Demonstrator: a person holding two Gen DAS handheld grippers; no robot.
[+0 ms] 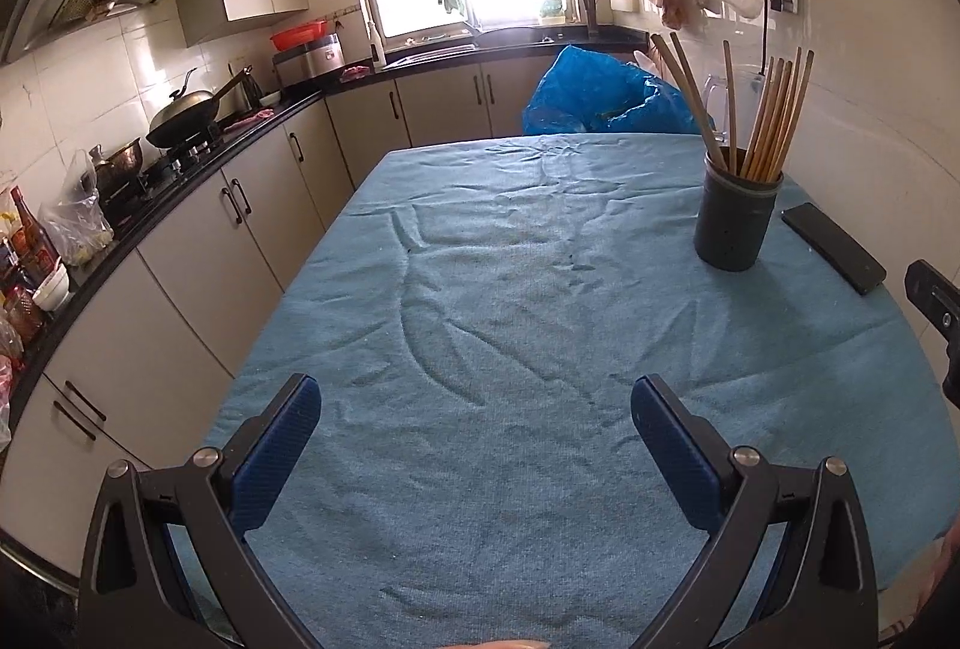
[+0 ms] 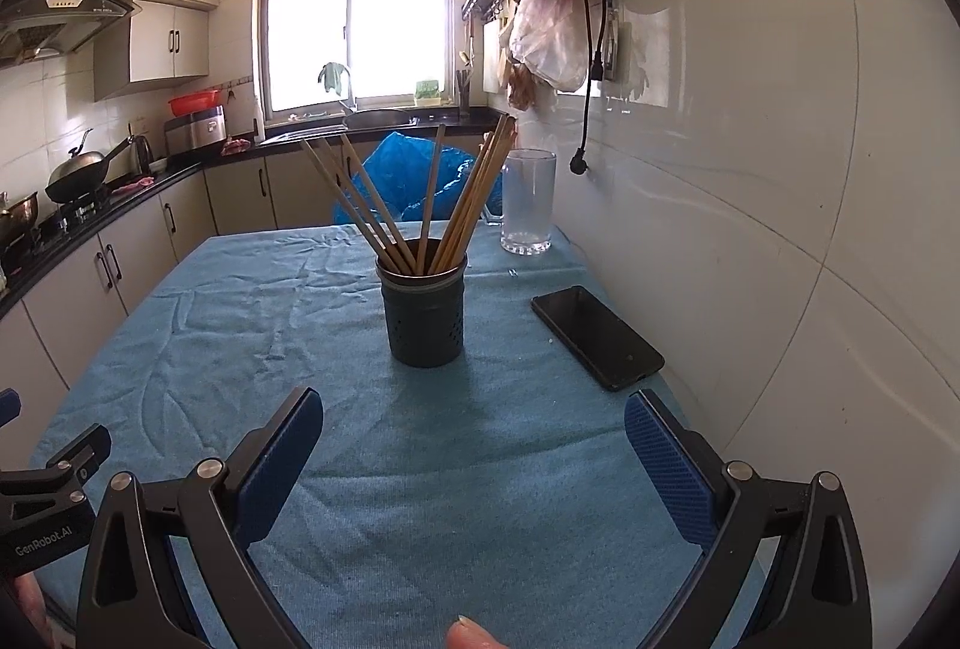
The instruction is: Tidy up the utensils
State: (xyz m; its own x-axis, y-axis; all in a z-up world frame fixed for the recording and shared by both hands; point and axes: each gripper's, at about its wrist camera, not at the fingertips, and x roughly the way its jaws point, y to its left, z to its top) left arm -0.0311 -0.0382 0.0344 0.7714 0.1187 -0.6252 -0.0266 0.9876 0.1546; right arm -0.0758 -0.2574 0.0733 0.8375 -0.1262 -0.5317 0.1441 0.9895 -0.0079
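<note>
Chopsticks (image 2: 420, 205) upright in dark holder (image 2: 425, 316), left gripper (image 1: 474, 403) and right gripper (image 2: 474, 418) jaws spread wide, empty

I count one dark utensil holder (image 2: 426, 316) standing on the one blue cloth (image 2: 252, 325). In it I make out about ten wooden chopsticks (image 2: 474, 196); several overlap on the right side, so the exact number is unclear. Beside it lies one black phone (image 2: 597, 337), and behind it stands one clear glass jug (image 2: 527, 202). I hold two grippers, left gripper (image 1: 474, 412) and right gripper (image 2: 474, 424), each with two blue-padded fingers (image 2: 282, 463).
</note>
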